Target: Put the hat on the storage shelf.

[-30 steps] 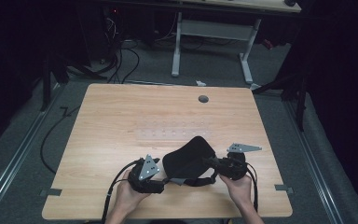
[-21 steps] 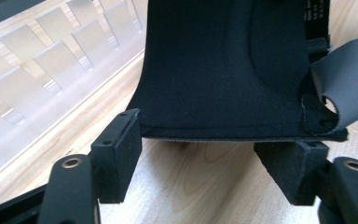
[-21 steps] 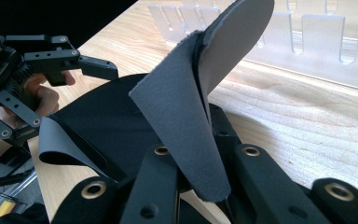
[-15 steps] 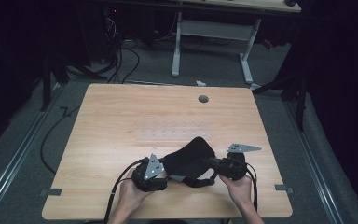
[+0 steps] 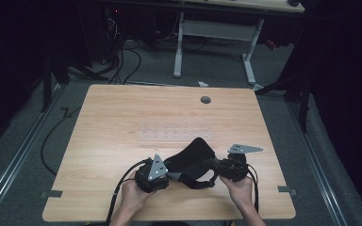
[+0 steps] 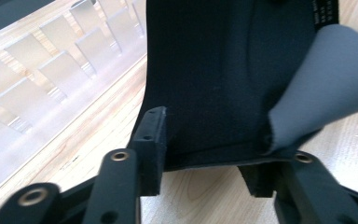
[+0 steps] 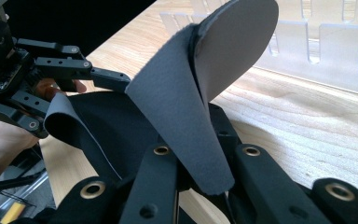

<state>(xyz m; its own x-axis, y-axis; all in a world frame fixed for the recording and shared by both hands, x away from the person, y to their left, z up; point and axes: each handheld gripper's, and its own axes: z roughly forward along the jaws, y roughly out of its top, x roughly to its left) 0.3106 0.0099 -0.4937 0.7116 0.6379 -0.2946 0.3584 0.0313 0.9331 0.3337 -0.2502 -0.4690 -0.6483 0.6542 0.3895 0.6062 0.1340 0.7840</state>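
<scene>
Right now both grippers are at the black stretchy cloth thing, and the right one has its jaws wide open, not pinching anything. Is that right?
Not quite. Both grippers are at the black cloth, but the right gripper is not open: in the right gripper view its jaws are pinched shut on a grey flap of the cloth. The left gripper has been closing, with the cloth's edge between its jaws.

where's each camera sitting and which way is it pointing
high view: above the person's side, facing forward and down on the table; both hands, left gripper and right gripper show.
left gripper view: rides the left gripper, looks along its jaws at the black pad between them; they have just been closing.
right gripper view: rides the right gripper, jaws shut on the pad's grey flap; the left gripper shows beyond.
All share the pad and clear tray.
</scene>
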